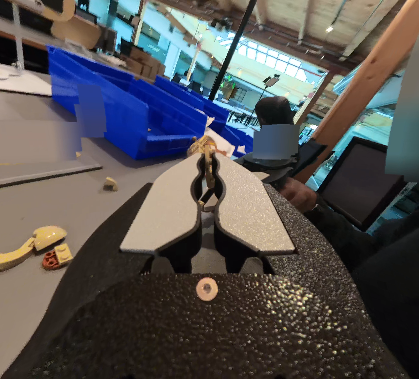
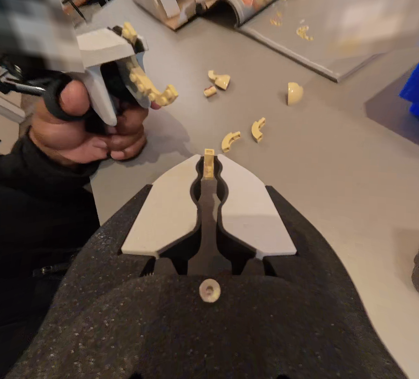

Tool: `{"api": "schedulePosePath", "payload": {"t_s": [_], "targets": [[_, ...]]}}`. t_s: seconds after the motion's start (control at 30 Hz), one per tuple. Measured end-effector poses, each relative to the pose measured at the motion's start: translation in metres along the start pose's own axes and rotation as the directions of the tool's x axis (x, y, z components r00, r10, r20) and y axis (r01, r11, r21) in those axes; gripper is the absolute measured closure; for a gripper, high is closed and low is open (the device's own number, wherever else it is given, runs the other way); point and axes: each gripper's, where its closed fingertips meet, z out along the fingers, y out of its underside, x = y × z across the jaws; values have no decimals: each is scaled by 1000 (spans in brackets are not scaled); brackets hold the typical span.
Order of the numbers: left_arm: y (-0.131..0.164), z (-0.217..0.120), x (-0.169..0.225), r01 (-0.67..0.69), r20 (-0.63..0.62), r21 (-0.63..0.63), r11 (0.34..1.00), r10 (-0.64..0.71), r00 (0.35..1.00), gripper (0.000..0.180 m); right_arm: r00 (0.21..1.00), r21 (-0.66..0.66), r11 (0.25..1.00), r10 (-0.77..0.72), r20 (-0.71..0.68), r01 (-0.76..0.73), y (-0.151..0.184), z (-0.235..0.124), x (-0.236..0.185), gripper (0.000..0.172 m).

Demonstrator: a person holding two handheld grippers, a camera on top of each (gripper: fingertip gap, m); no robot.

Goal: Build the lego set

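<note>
My right gripper (image 2: 209, 159) pinches a small tan brick (image 2: 208, 165) at its fingertips, above the grey table (image 2: 294, 186). My left gripper (image 2: 136, 68), well left of that brick, is clamped on a curved tan brick assembly (image 2: 154, 91). Two tan arch pieces (image 2: 231, 141) lie just beyond the brick. Risk: its shallow tip hold may let the brick twist loose under side load.

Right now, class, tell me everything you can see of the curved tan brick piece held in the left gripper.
The curved tan brick piece is a plastic-looking toy assembly of studded bricks that bends into a hook. The left gripper is shut on it, above the grey table; the hooked end juts free below the fingers, a short end pokes out above. A hand holds the gripper.
</note>
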Motion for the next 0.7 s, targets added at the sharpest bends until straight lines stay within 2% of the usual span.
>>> {"api": "schedulePosePath", "payload": {"t_s": [0.1, 0.17, 0.3, 0.4, 0.57, 0.7], "targets": [[14, 5, -9, 64, 41, -110, 992, -60, 997, 176, 998, -100, 995, -18, -56, 13, 10, 6, 10, 164], [21, 6, -14, 111, 57, -167, 980, -103, 993, 176, 993, -136, 989, -67, -100, 53, 13, 7, 16, 156], [30, 7, -14, 179, 44, -230, 957, -173, 984, 176, 985, -86, 984, -160, -61, 154, 6, 4, 9, 142], [30, 7, -7, 207, -18, -247, 947, -218, 976, 176, 977, 58, 979, -199, 71, 195, -9, -3, -18, 142], [19, 1, 11, 230, -170, -205, 951, -266, 949, 176, 964, 160, 987, -73, 254, 33, -22, -10, -39, 145], [12, -4, 20, 217, -241, -174, 961, -255, 936, 176, 928, 197, 980, -37, 372, -39, -29, -17, -54, 159]]}}
